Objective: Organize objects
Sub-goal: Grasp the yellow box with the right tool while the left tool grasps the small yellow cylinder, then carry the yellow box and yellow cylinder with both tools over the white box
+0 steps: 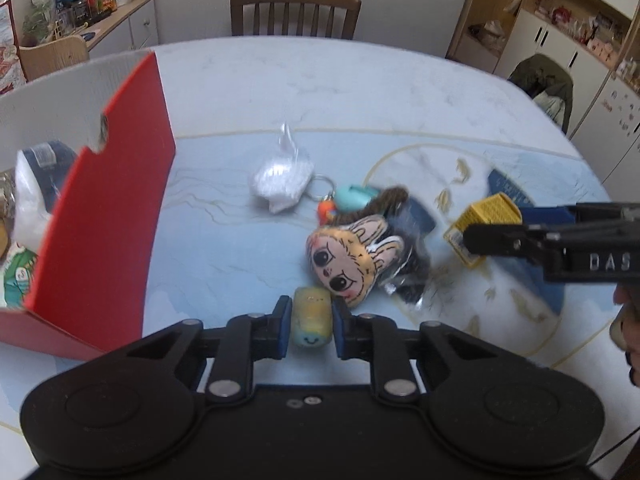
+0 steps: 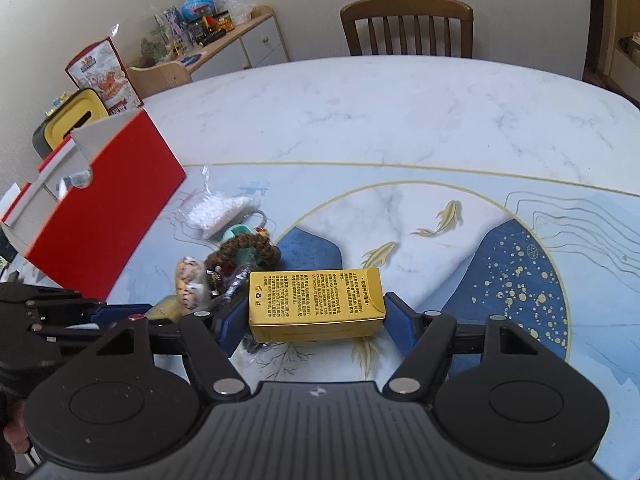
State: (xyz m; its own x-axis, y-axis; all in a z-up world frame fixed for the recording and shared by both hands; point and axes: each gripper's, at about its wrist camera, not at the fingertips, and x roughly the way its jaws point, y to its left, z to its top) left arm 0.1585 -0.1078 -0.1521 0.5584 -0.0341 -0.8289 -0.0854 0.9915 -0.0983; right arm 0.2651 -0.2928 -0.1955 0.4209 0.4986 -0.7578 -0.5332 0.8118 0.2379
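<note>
The red box (image 1: 108, 200) is cut off at the left edge, so only part of what lies inside can be seen. The pile by the doll face (image 1: 348, 260) is blurred and hard to make out. A yellow tube (image 1: 311, 320) is squeezed between the pads of the left claw (image 1: 310, 326), just beside the doll face. A gold box (image 2: 316, 304) is clamped in the right claw (image 2: 316, 316), above the desk (image 2: 400, 120).
</note>
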